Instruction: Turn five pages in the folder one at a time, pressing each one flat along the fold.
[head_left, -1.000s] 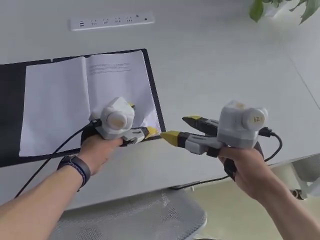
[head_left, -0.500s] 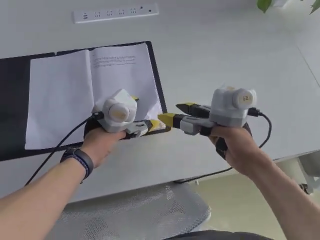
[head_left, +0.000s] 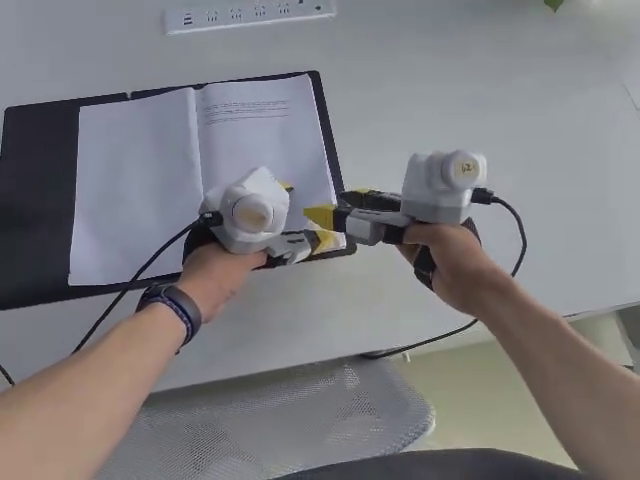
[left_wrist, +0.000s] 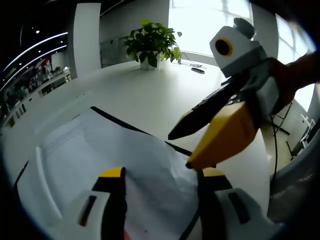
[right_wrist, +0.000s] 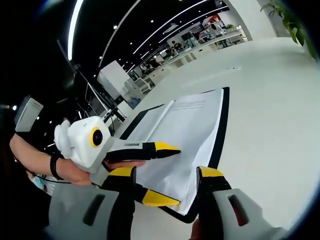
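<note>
Head view puts the folder (head_left: 35, 200) open flat on the table (head_left: 500, 100), a little left of centre, with your two grippers meeting at its near right corner. Your left gripper (left_wrist: 162, 175) has its jaws apart, astride the corner of the right page (head_left: 265, 140), not yet closed on it. Your right gripper (right_wrist: 166, 175) is also spread open, aimed at the same corner and gripping nothing.

Expect the page to be light, thin and floppy, quick to crease or tear. Sheets will likely cling together, so pinch one sheet only, gently, at its near right corner. The black cover looks stiffer and should stay put as you lift.

Count: one folder, two page faces showing, though you cannot tell how many sheets lie beneath. One power strip (head_left: 250, 15) sits at the far edge, and one plant (left_wrist: 150, 42) stands on the table.
</note>
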